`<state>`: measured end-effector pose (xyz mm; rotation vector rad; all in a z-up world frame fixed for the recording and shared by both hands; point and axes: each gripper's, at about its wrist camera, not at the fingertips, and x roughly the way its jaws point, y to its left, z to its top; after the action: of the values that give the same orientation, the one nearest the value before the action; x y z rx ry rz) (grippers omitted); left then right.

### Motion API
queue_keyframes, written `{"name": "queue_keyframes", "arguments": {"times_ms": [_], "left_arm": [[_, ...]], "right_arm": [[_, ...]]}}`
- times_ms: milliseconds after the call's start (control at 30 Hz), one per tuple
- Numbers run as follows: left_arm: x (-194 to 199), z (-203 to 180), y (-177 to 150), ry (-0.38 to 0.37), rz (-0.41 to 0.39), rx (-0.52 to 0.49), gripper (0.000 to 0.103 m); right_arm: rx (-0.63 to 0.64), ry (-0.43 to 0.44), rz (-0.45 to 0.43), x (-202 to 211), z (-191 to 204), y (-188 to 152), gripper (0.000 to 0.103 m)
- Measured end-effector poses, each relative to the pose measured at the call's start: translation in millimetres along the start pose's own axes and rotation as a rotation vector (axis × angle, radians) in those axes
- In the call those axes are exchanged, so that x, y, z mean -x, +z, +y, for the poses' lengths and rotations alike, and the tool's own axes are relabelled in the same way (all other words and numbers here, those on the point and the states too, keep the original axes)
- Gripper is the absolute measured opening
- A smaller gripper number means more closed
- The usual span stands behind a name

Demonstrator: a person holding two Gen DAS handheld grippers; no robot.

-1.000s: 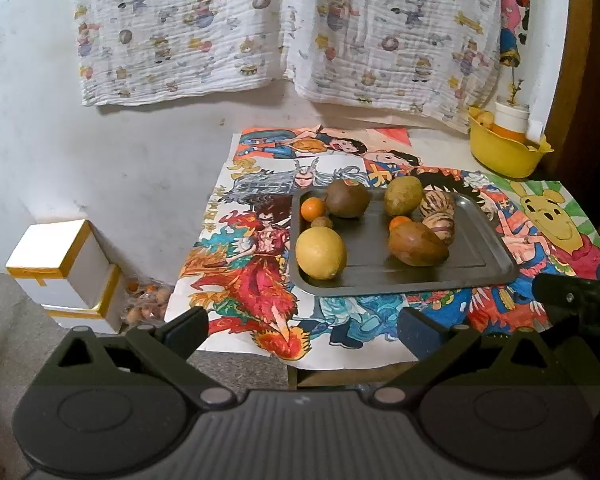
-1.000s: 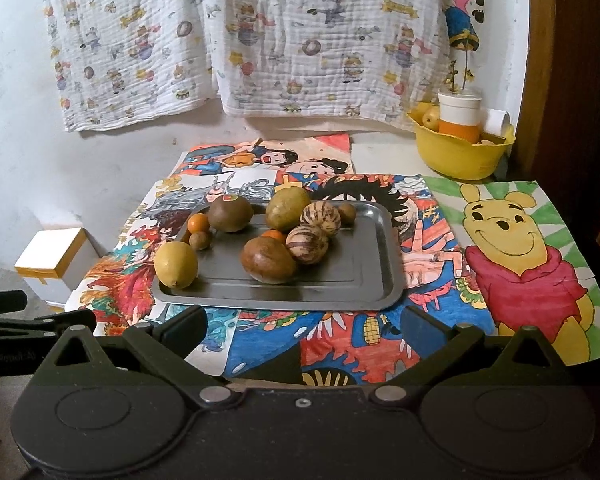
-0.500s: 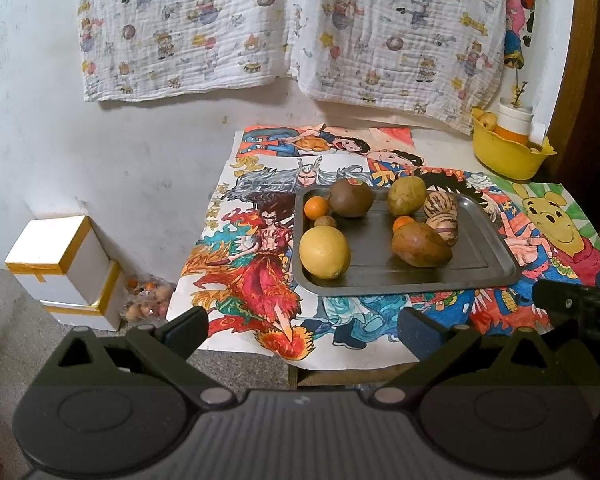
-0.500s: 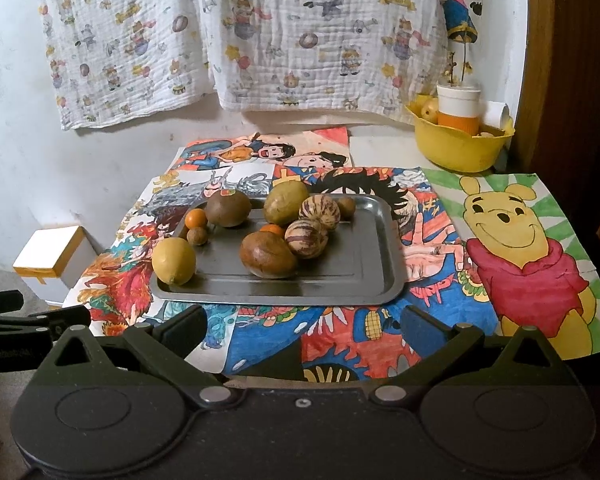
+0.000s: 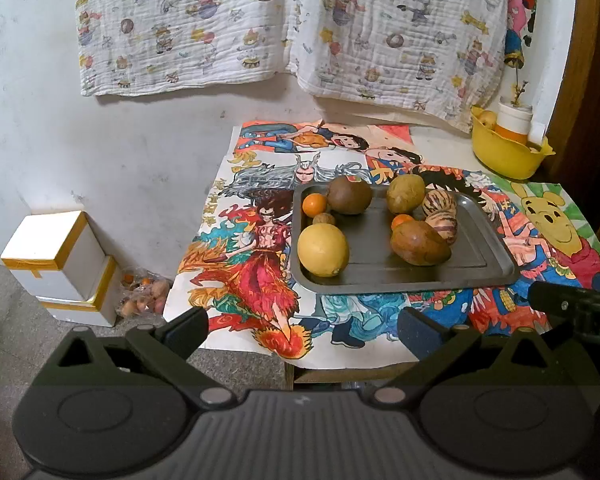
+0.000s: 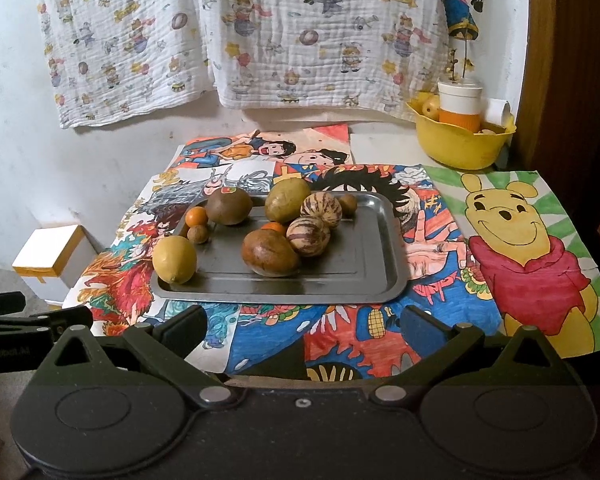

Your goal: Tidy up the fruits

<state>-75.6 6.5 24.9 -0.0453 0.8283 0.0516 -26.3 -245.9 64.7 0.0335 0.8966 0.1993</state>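
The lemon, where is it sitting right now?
The lemon lies at the near left corner of the tray in both views, just in front of a small brown fruit and left of the brown mango.

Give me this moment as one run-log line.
phase: approach | left gripper: open, empty | right gripper: open, empty | metal tray: fruits on it, lemon at near-left corner | contact: none

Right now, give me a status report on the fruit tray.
Left gripper open, empty. Right gripper open, empty, short of the table. Fruits all on the metal tray, lemon at its near-left corner. Approach unobstructed.
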Motion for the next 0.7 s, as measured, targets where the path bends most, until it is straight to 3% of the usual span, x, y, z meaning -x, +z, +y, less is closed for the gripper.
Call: {"name": "queue_keyframes", "arguments": {"times_ms": [700], "left_arm": [[-5.3,2.4,4.0,0.026,0.010,-0.019,0.102]], "right_arm": [[-0.005,-0.007,0.005,-3.3,6.6,2.1,0.102]]}}
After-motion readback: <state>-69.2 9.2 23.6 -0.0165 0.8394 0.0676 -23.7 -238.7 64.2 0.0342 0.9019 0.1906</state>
